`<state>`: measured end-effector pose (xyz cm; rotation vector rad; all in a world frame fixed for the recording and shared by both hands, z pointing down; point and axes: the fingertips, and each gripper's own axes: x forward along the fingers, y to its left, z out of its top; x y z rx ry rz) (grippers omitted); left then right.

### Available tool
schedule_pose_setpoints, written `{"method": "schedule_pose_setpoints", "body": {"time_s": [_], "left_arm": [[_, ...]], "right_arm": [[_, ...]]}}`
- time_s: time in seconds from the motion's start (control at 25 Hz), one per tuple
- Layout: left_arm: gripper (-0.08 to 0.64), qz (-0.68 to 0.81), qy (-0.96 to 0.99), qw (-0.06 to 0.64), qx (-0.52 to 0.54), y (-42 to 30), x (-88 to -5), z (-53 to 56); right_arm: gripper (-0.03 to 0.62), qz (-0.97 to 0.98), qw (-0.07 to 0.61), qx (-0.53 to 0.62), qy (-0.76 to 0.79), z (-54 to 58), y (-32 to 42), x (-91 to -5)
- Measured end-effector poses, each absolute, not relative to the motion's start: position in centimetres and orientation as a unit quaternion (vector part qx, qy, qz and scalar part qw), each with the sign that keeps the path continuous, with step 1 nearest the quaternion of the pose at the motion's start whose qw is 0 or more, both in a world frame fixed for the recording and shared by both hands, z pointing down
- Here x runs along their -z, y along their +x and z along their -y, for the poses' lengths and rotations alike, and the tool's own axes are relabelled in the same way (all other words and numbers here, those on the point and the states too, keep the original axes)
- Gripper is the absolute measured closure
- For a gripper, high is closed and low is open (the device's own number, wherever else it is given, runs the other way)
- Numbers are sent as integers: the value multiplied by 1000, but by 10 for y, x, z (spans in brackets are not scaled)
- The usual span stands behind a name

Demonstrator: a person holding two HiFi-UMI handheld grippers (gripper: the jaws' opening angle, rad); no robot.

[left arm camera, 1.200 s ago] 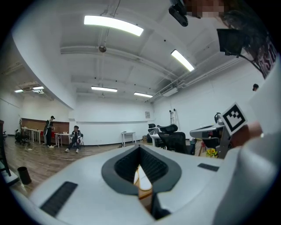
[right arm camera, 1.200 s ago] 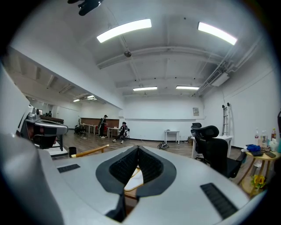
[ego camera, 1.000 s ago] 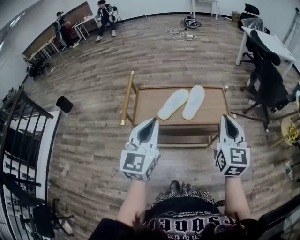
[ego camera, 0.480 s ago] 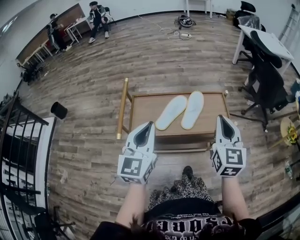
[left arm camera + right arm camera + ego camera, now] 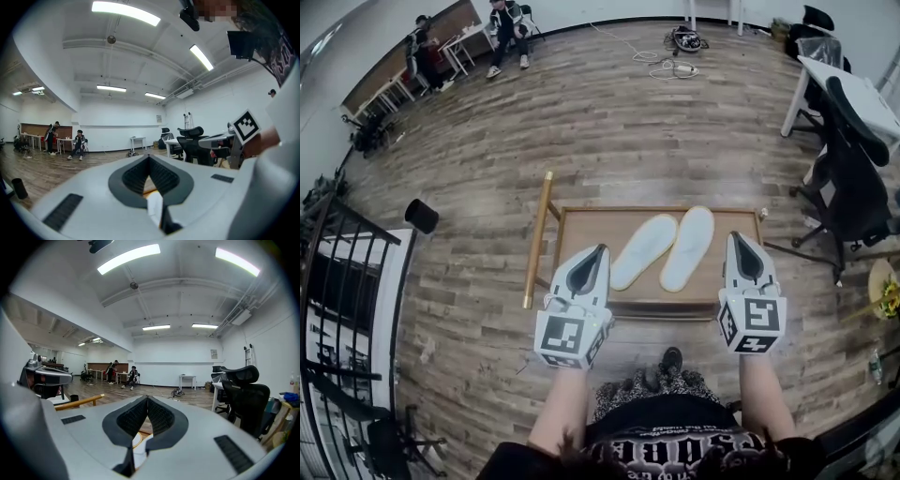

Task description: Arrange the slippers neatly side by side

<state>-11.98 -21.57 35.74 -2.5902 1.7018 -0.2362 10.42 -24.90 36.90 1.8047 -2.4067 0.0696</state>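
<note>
My jaws are pressed together on both sides with nothing between them. The left gripper [image 5: 600,250] sits low and left of centre and the right gripper [image 5: 739,238] low and right, their tips overlapping the low wooden table [image 5: 581,225]. The two white slippers [image 5: 643,251] lie on it mid-frame, side by side, upper ends close, lower ends fanned apart

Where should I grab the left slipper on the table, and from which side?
Probably its near end, pinching the thin edge, coming from the near side of the table with the left claw. The left slipper lies flat and slanted, with that end swung away from the right slipper, while their far ends nearly meet.
</note>
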Motion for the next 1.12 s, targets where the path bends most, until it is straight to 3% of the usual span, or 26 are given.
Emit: {"method": "schedule_pose_setpoints", "body": {"time_s": [0.88, 0.96, 1.12], "left_arm": [[558, -533, -842, 9, 83, -131, -360, 312], [558, -530, -844, 10, 84, -133, -361, 318], [558, -532, -842, 5, 88, -139, -368, 327]], "right_arm": [[584, 779, 94, -65, 617, 340, 101, -406], [498, 772, 101, -92, 621, 346, 102, -419], [443, 752, 123, -159, 628, 355, 106, -461]]}}
